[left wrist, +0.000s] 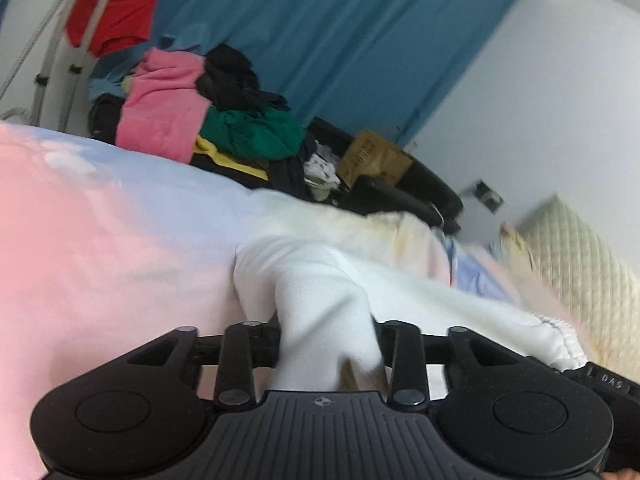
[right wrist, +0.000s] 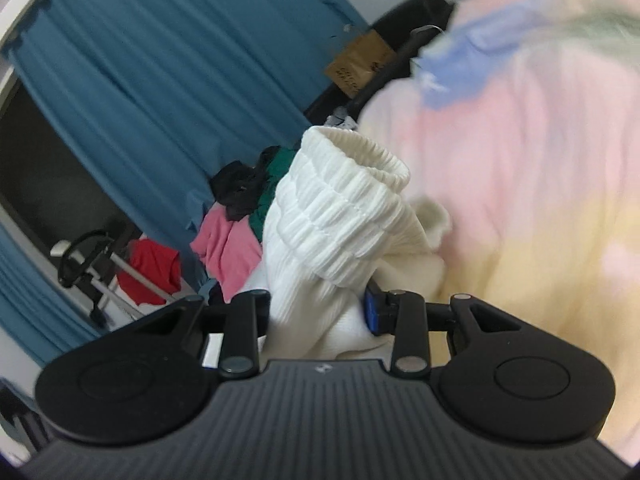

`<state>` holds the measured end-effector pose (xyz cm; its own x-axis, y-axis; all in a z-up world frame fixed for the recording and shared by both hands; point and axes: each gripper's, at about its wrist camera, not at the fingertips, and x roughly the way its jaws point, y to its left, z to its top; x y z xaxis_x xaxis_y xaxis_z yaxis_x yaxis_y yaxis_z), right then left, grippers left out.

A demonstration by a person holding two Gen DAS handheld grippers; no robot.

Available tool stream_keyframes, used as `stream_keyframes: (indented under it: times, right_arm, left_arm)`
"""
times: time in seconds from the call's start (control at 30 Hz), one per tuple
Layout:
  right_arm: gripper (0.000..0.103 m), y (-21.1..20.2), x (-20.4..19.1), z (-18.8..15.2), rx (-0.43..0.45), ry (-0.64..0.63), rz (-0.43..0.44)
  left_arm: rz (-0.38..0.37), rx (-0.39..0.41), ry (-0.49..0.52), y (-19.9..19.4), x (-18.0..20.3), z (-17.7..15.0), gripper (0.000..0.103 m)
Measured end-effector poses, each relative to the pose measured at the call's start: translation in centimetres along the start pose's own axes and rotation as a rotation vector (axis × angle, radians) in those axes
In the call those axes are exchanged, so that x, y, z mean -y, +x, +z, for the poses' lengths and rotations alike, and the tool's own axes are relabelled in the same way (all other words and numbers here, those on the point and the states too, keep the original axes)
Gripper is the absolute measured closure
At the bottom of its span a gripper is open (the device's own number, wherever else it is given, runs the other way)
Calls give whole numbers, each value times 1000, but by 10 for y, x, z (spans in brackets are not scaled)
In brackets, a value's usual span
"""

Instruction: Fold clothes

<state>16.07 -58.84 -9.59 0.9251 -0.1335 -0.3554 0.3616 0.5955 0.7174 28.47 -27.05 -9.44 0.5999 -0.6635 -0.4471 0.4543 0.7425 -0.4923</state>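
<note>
A white garment (left wrist: 320, 288) lies on the pastel pink, blue and yellow bedspread (left wrist: 100, 240). My left gripper (left wrist: 326, 344) is shut on a bunched fold of its plain fabric, low over the bed. My right gripper (right wrist: 320, 312) is shut on the same white garment (right wrist: 332, 216) at its ribbed elastic band, which stands up above the fingers. The fingertips of both grippers are hidden inside the cloth. The bedspread (right wrist: 520, 200) fills the right of the right wrist view.
A pile of pink, green and black clothes (left wrist: 208, 116) sits on a dark chair beyond the bed. A red garment (left wrist: 114, 16) hangs on a rack. A blue curtain (left wrist: 340, 40) and a brown paper bag (left wrist: 372, 156) are behind. A quilted cream pillow (left wrist: 584, 264) lies right.
</note>
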Motion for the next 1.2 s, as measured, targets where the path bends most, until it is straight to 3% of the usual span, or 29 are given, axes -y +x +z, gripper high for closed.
stream_keyframes:
  times: [0.2, 0.4, 0.57, 0.87, 1.03, 1.1, 1.17, 1.2]
  right_arm:
    - [61, -14, 42, -63, -37, 55, -56]
    - [52, -23, 54, -71, -75, 158, -121]
    - [51, -54, 18, -50, -143, 27, -284]
    - [51, -152, -48, -15, -46, -122, -242]
    - [51, -195, -93, -12, 11, -257, -219]
    - [39, -213, -110, -14, 39, -308, -203]
    - [14, -232, -124, -21, 68, -362, -174]
    - [13, -241, -130, -25, 82, -396, -163]
  left_arm:
    - [28, -60, 37, 6, -30, -36, 50]
    - [76, -104, 42, -23, -27, -38, 31]
    - [88, -102, 92, -68, 2, -21, 26]
    - [64, 31, 270, -184, 82, 1, 16]
    - [62, 69, 332, -245, 112, -6, 0]
    - [62, 84, 356, -270, 125, -9, 0]
    - [61, 99, 381, -294, 137, -12, 0]
    - [60, 107, 393, -306, 143, -14, 0]
